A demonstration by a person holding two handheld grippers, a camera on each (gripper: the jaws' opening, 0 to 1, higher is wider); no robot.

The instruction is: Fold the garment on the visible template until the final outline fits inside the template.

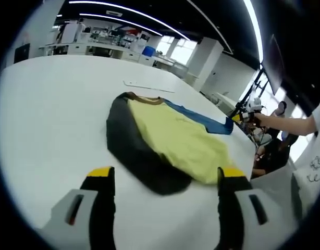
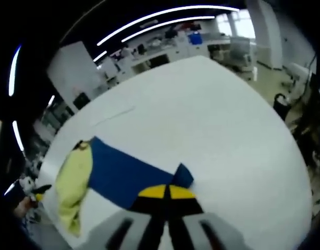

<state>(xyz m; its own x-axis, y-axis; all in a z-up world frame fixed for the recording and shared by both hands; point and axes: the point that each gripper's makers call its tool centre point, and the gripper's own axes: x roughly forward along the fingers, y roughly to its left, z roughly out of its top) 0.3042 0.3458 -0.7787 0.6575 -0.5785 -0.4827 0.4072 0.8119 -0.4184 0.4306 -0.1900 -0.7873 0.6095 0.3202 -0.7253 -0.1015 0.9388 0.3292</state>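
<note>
Shirt half spread on the white table

The left gripper (image 1: 163, 182) hovers with jaws spread apart, just short of the shirt (image 1: 170, 136), which lies on the table (image 1: 50, 114) with its yellow body, dark sleeve and blue part showing. The right gripper (image 2: 168, 194) has its jaws pressed together on the shirt's blue edge (image 2: 183, 175)

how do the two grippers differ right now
The left gripper has its jaws wide apart, empty, short of the garment. The right gripper has its jaws pressed together at the garment's blue edge, apparently pinching it. Both have yellow-tipped black jaws.
</note>
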